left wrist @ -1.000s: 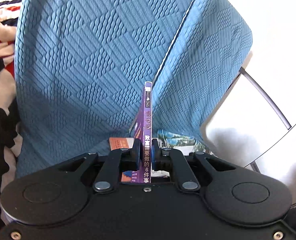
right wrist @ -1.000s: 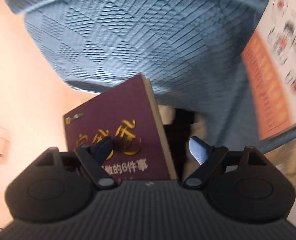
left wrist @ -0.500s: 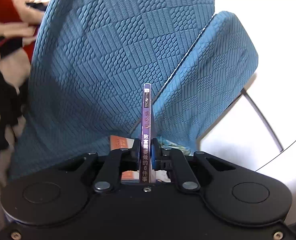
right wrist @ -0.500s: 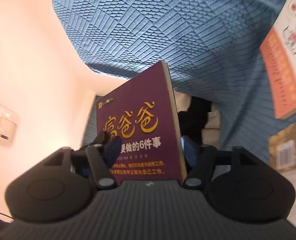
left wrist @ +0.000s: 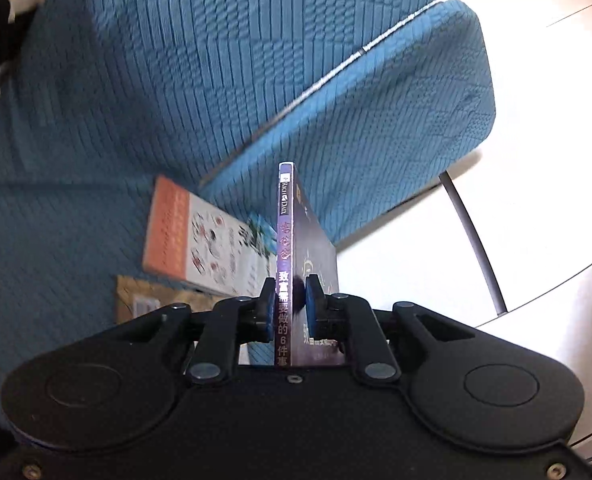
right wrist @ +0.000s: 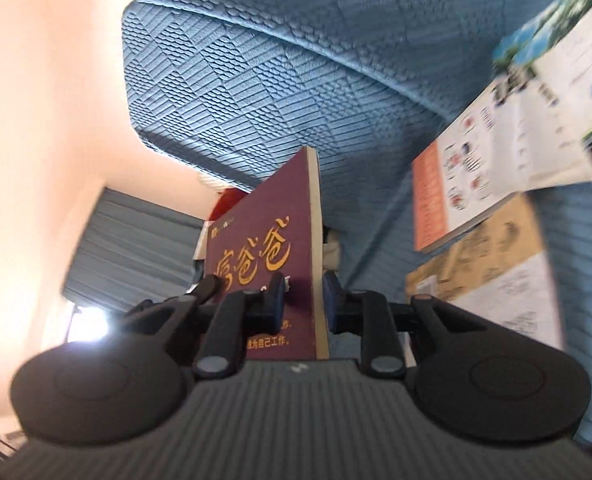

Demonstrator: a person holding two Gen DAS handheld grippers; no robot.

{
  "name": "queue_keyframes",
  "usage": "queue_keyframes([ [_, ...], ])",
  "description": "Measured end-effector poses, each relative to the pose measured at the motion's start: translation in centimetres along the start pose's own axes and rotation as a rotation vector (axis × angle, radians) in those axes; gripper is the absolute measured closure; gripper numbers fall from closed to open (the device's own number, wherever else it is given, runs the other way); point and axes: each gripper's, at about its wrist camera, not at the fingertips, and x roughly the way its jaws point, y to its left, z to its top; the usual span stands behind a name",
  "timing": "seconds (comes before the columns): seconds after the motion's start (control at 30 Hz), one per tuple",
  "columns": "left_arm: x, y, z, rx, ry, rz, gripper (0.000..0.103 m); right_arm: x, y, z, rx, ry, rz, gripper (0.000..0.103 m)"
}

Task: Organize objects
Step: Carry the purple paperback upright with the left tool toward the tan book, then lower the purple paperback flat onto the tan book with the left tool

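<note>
Two grippers meet on one purple book. In the left wrist view, the left gripper (left wrist: 291, 299) is clenched on the purple book (left wrist: 285, 240) at its spine, and the book stands upright on its edge, with the long axis running straight away from the gripper, above the blue sofa (left wrist: 175, 80). An orange-and-white booklet (left wrist: 199, 236) and a brown envelope (left wrist: 147, 296) lie flat on the seat, to the left of the book. In the right wrist view, the right gripper (right wrist: 304, 298) has just been closing around the open page edge of the same book (right wrist: 263, 264); its pads seem to press it, but blur makes this uncertain. Both hands are equally near, at opposite edges. I judge the next move is lowering it onto the stack.
</note>
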Motion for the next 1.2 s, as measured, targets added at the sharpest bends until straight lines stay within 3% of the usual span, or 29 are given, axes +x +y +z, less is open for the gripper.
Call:
queue_keyframes([
  [0.17, 0.8, 0.1, -2.4, -0.043, 0.014, -0.024, 0.090, -2.7, 1.3, -0.6, -0.057, -0.003, -0.089, 0.080],
  [0.4, 2.2, 1.3, -4.6, -0.069, 0.057, -0.002, 0.089, -4.4, 0.8, -2.1, -0.077, 0.005, -0.179, 0.080],
  [0.83, 6.6, 8.0, -7.5, -0.146, 0.177, 0.087, 0.086, -2.8, -4.2, -4.2, -0.016, 0.092, -0.313, 0.080],
  [1.2, 8.4, 9.9, -7.9, -0.110, 0.211, 0.188, 0.080, -1.0, -5.1, -4.7, -0.062, 0.126, -0.394, 0.080],
])
